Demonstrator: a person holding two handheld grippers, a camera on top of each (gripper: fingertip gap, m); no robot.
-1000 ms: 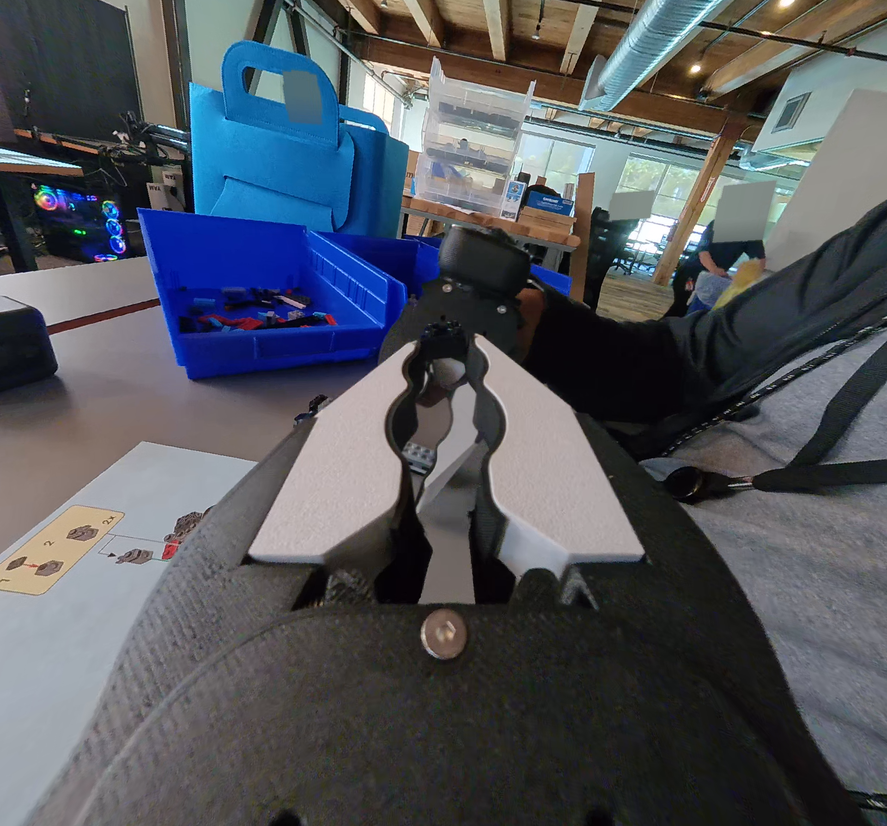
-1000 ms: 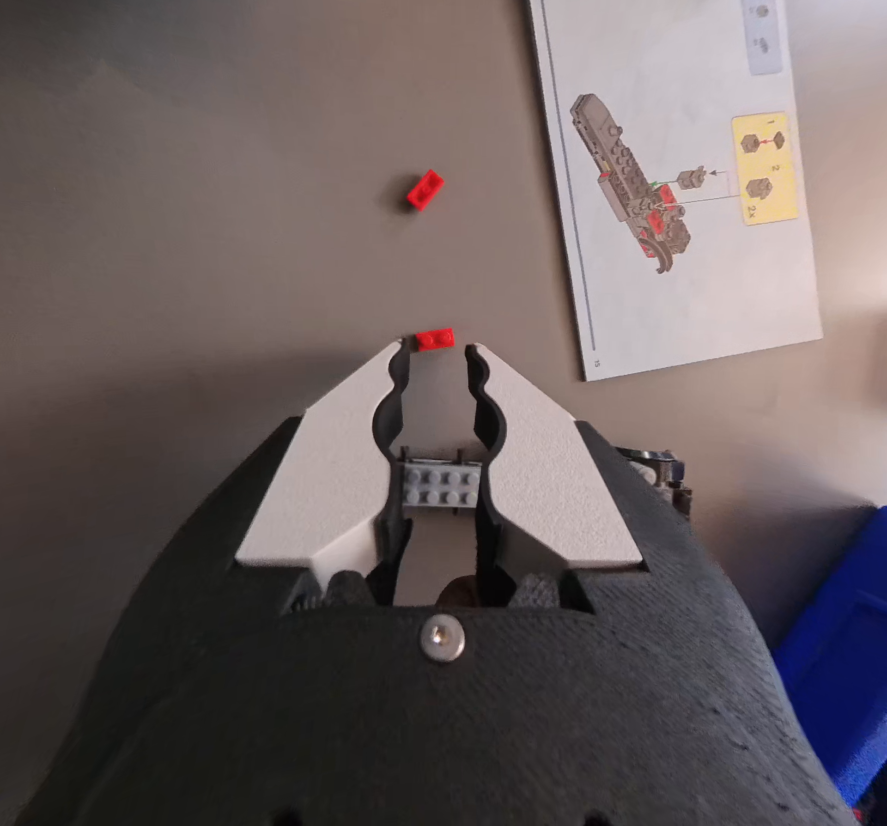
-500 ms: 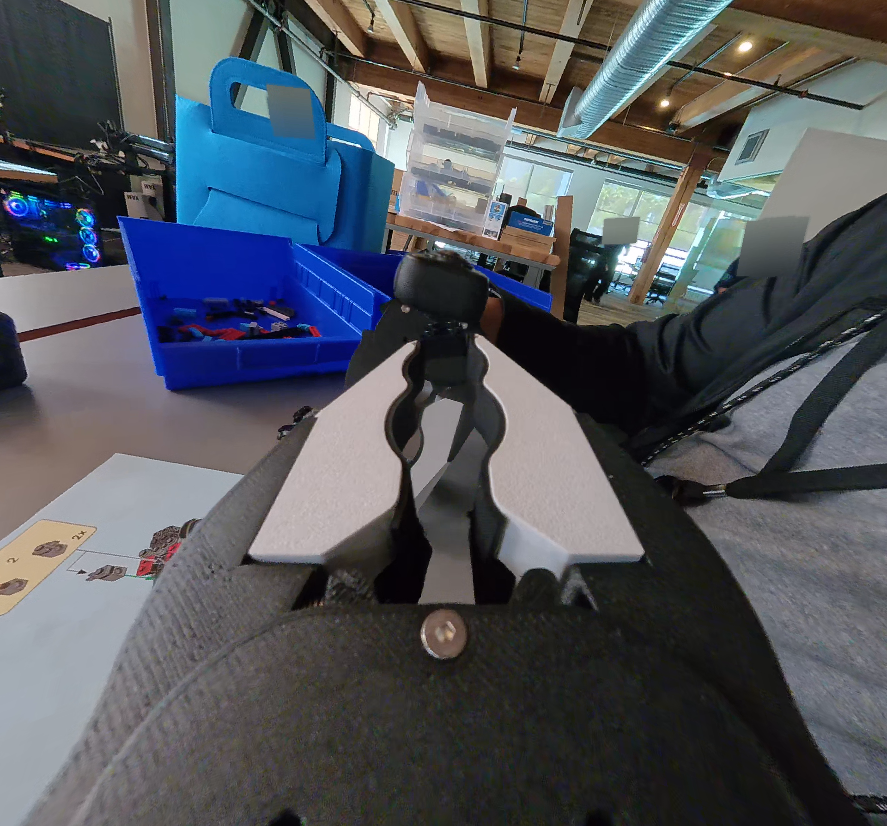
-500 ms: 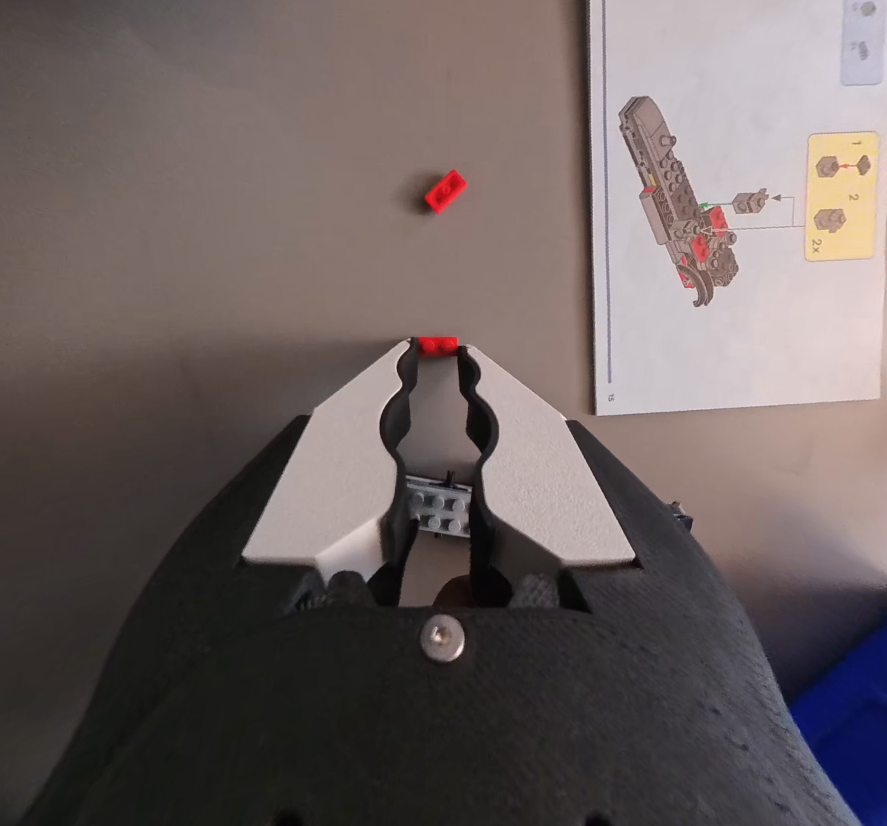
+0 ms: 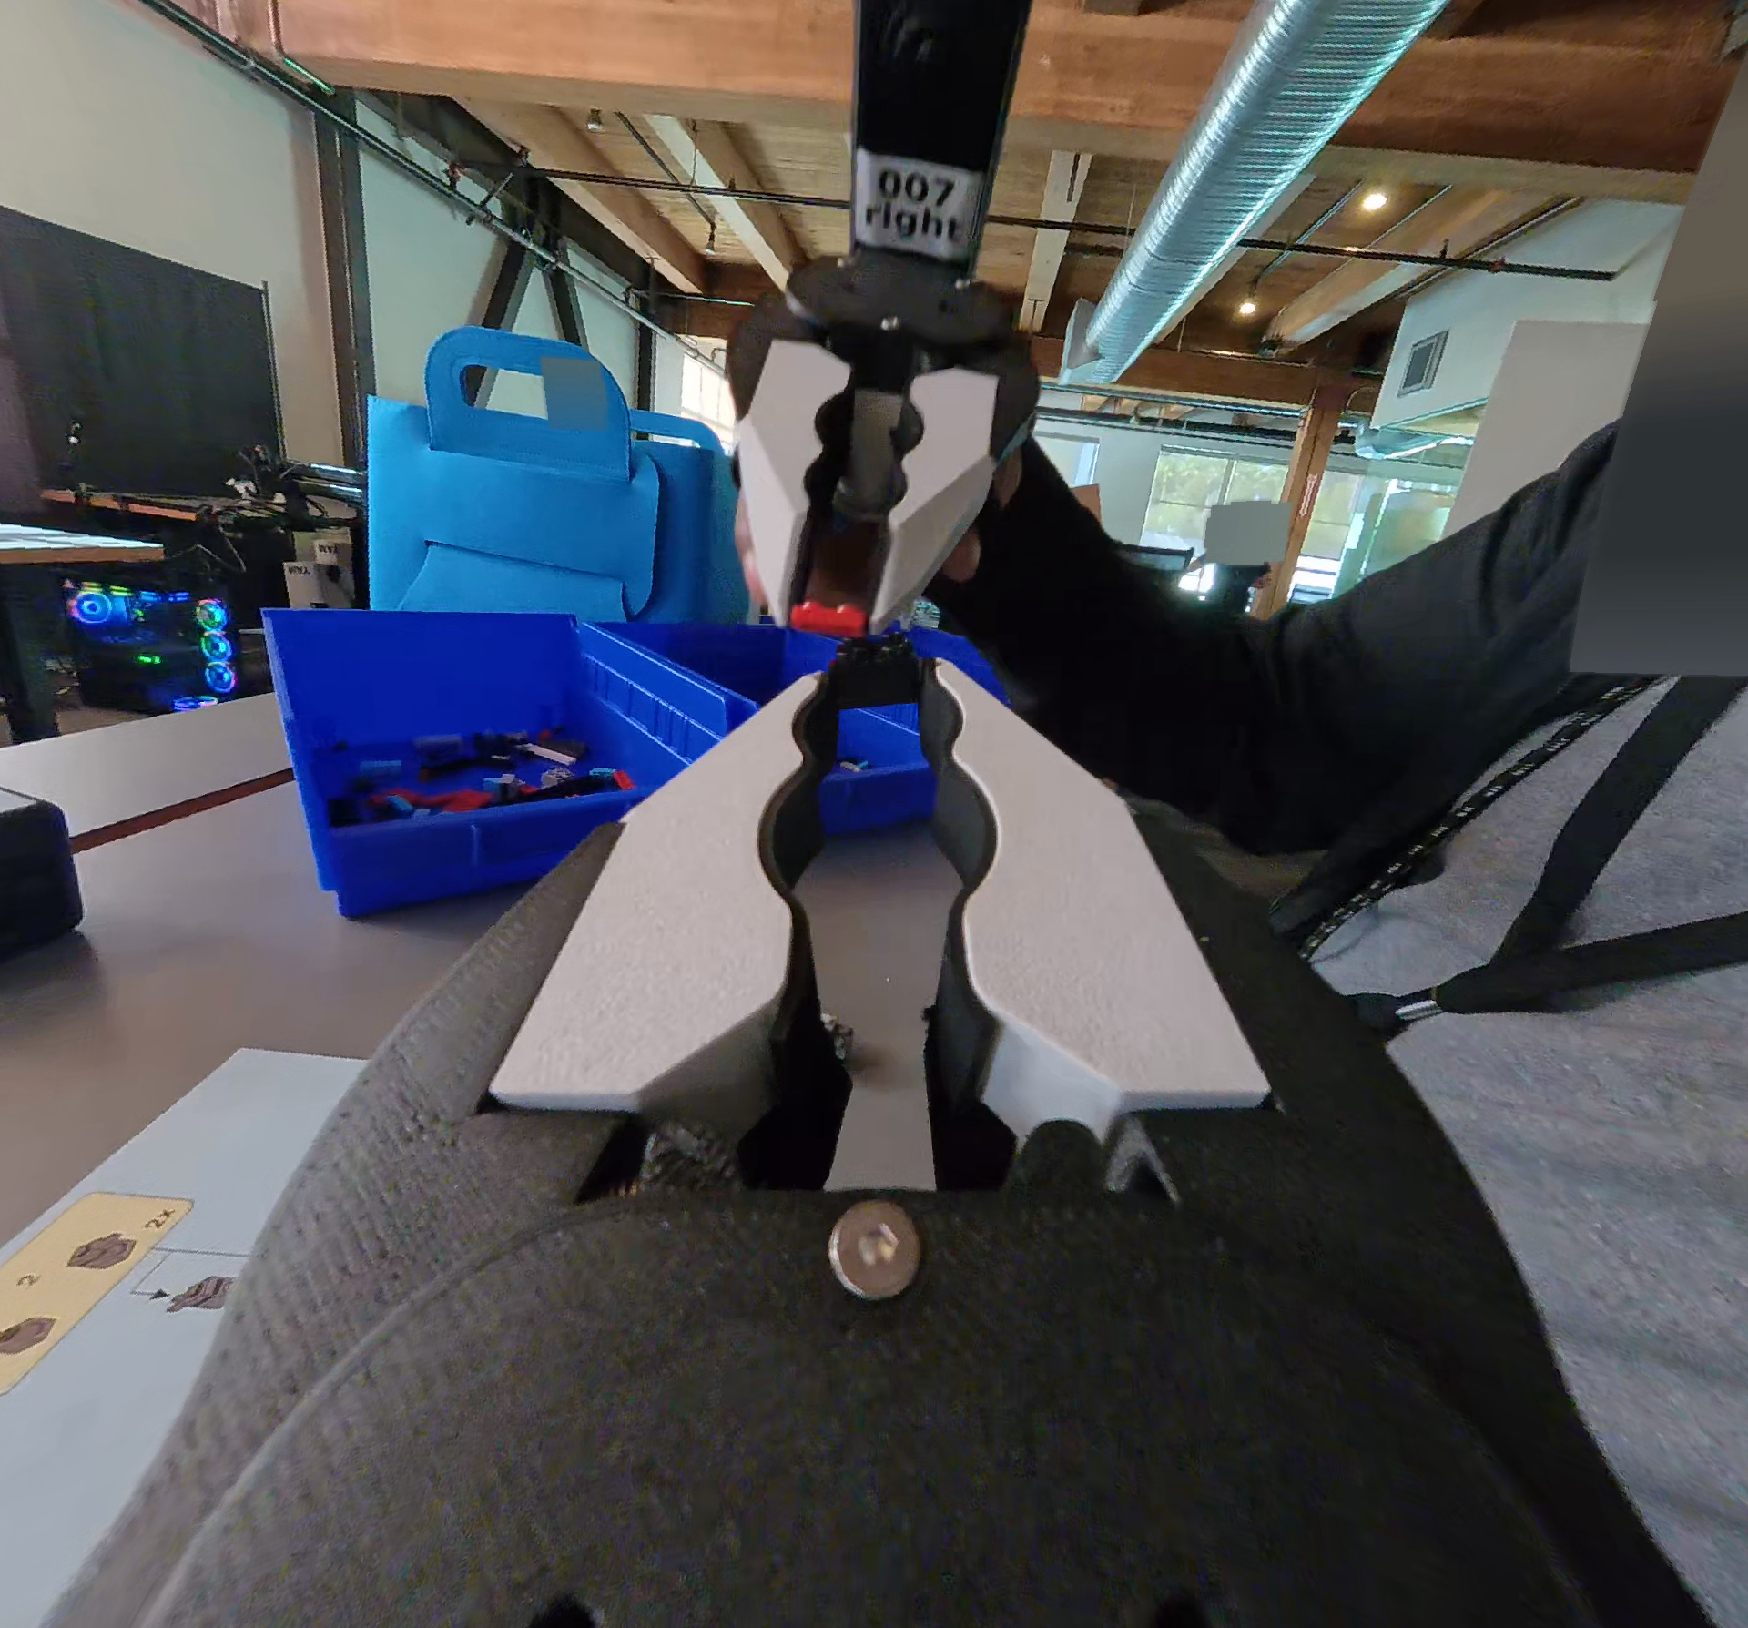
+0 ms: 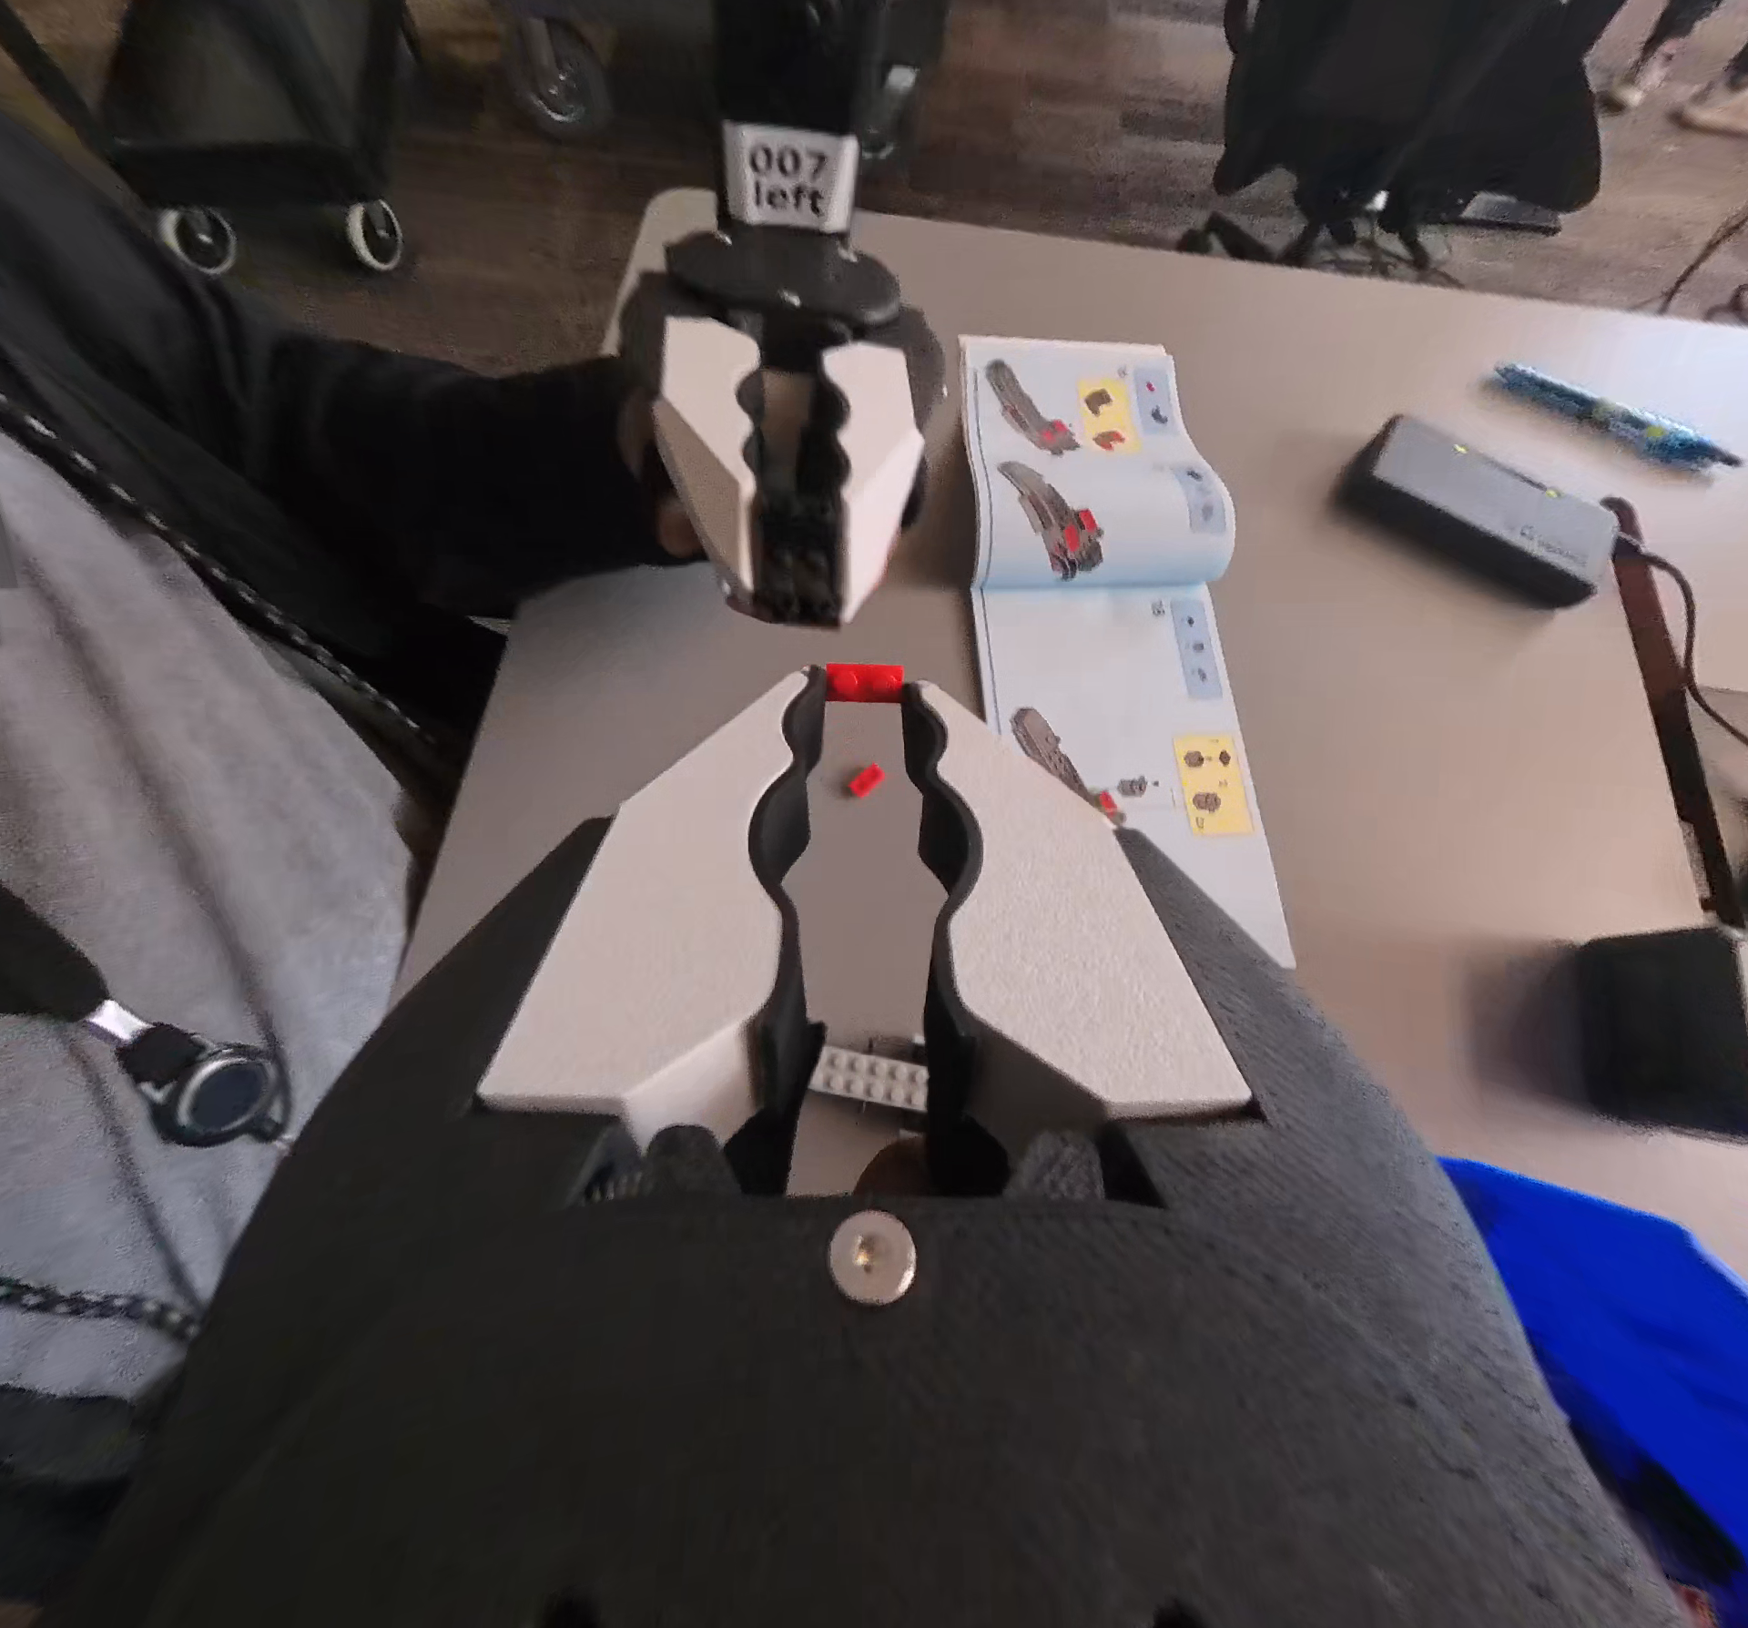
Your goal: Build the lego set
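The right gripper pinched a small red lego plate at its jaw tips. Facing it, just apart, the left gripper clamped a black lego piece. Below the right jaws, another red plate lay on the grey table.

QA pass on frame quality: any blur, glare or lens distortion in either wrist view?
Left wrist view: sharp up close, the black brick between the jaws is crisp, windows look blown out, and wide-angle bending shows in the duct. Right wrist view: motion blur toward the edges, the red brick stays fairly sharp, the booklet is soft, no glare.
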